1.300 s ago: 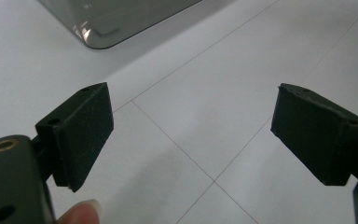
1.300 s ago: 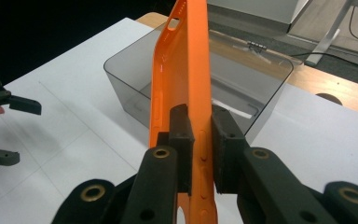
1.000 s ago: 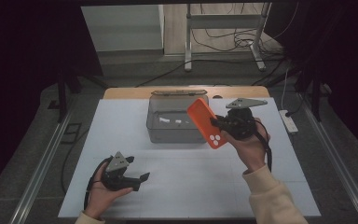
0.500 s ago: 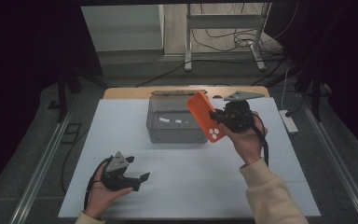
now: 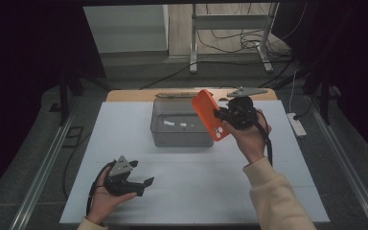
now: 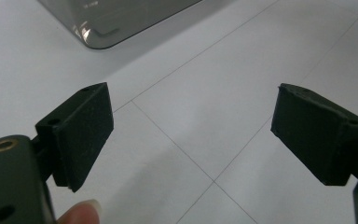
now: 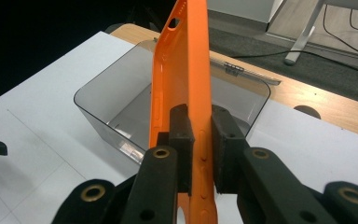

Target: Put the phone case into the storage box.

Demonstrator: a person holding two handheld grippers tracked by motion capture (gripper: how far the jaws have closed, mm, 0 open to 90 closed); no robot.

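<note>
The orange plastic phone case (image 5: 211, 115) hangs in the air above the right-hand rim of the smoky grey transparent plastic box (image 5: 179, 125), tilted with its upper end leaning over the box's open top. In the right gripper view the case (image 7: 182, 74) stands edge-on, and the right hand-held gripper (image 7: 200, 149) has its two black jaws nearly together, pressed on either face of the case near its lower end. The box (image 7: 102, 112) lies below and beyond the case there, with a few small pale pieces on its floor. The right hand (image 5: 249, 136) carrying that hand-held gripper (image 5: 220, 116) sits just right of the box. The box rests on the white tabletop (image 5: 287, 167), towards its far edge. Well in front of the box and to its left, the left hand-held gripper (image 5: 141, 184) rests low over the tabletop, its jaws spread wide with nothing between them (image 6: 191, 140).
</note>
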